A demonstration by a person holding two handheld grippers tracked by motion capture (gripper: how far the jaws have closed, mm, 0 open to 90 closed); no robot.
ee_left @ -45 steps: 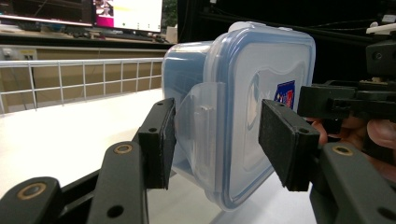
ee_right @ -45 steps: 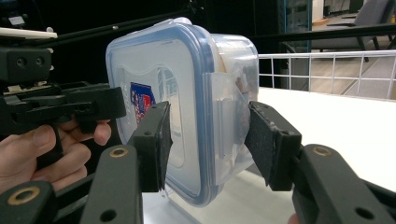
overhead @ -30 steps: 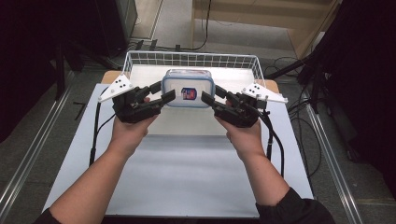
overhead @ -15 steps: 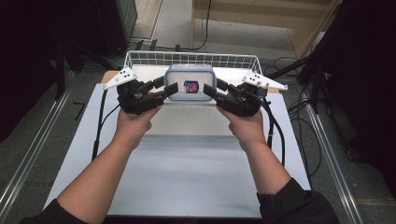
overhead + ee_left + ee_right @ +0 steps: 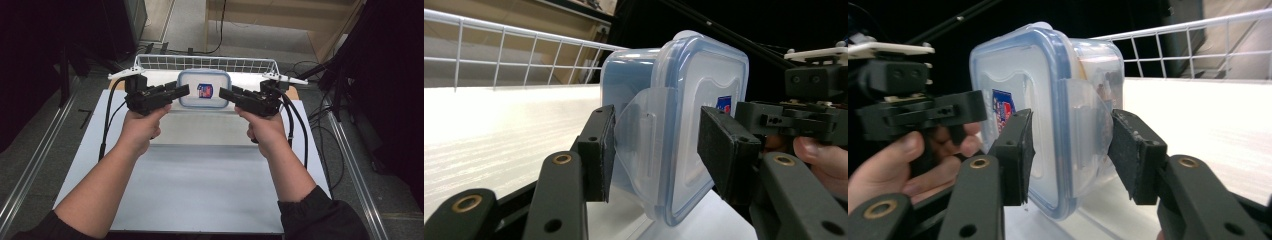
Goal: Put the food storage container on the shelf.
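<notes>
– While you hold the container (image 5: 205,80) between both hands, which way does it lie from each tool?

– It sits crosswise between them, lid up, with its long axis running from your left tool (image 5: 181,91) to your right tool (image 5: 226,93). Each one meets a short end, so neither hand is nearer. It hangs at the near rim of the wire basket (image 5: 205,62), at the far end of the surface (image 5: 200,190).

– How do your tools stand?

– Your left tool is closed down on the end of the box, its pads on either side of the side clip (image 5: 644,135). Your right tool is about half closed and pinches the opposite end, one pad on the lid and one by the clip (image 5: 1088,130). I judge that you carry the box with both, so any next move calls for your hands to travel together.

– And around you?

– Your surface is white, with only the basket on it. Dark curtains close both sides, cables (image 5: 320,120) trail on the floor at your right, and pale wooden furniture (image 5: 280,20) stands beyond.
</notes>
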